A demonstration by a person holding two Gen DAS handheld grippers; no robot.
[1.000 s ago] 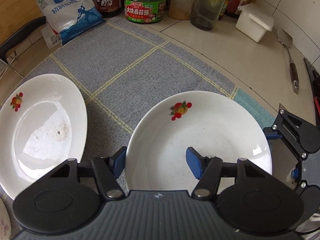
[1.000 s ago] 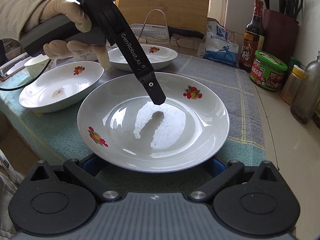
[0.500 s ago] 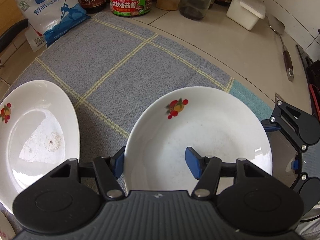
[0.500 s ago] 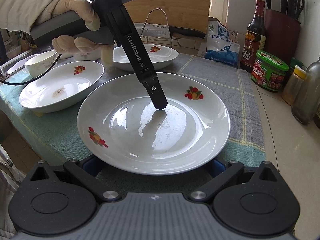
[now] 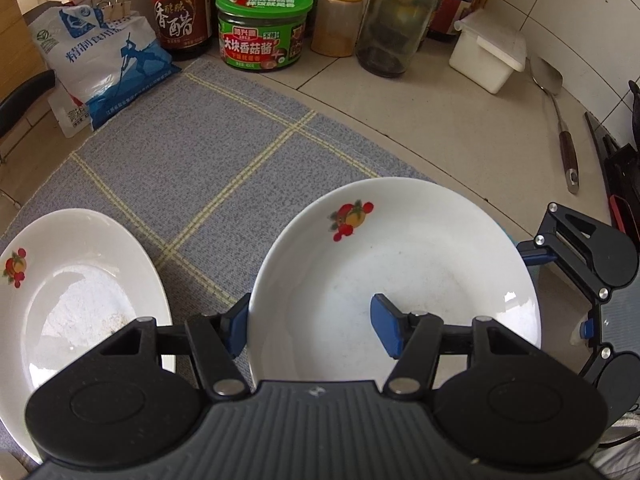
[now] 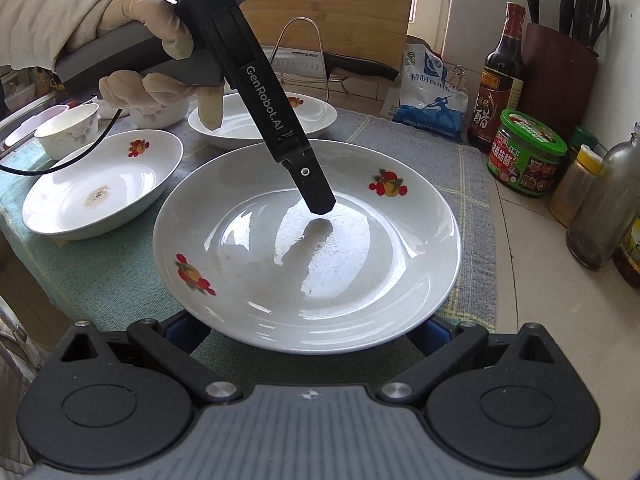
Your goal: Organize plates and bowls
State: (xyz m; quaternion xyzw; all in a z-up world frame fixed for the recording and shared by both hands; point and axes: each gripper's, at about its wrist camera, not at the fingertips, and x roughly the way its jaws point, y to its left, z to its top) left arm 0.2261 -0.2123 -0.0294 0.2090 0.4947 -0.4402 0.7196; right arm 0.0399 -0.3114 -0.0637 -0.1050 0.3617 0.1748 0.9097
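A white plate with a fruit print (image 5: pixel 420 264) (image 6: pixel 280 280) lies over the right end of the grey checked cloth (image 5: pixel 200 152). My left gripper (image 5: pixel 310 326) is shut across its rim. One blue pad sits outside under the edge and the other finger (image 6: pixel 312 188) stands inside against the wall. My right gripper (image 6: pixel 307 336) is open, its two fingers spread wide beneath the near rim with their tips hidden. A second plate (image 5: pixel 60 312) (image 6: pixel 100 196) lies to the left, and a third plate (image 6: pixel 312 116) behind it. Small bowls (image 6: pixel 68 130) stand at the far left.
A gloved hand (image 6: pixel 132 20) holds the left gripper. Along the back stand a salt bag (image 5: pixel 104 64), a vinegar bottle (image 5: pixel 180 4), a green-lidded jar (image 5: pixel 264 28), a glass bottle (image 5: pixel 396 16) and a white box (image 5: pixel 488 52). A spatula (image 5: pixel 560 120) lies at the right, by a knife block (image 6: pixel 560 68).
The left gripper's handle has tilted more upright. The jars and the other plates have shifted in both views, while the plate kept its place against both grippers.
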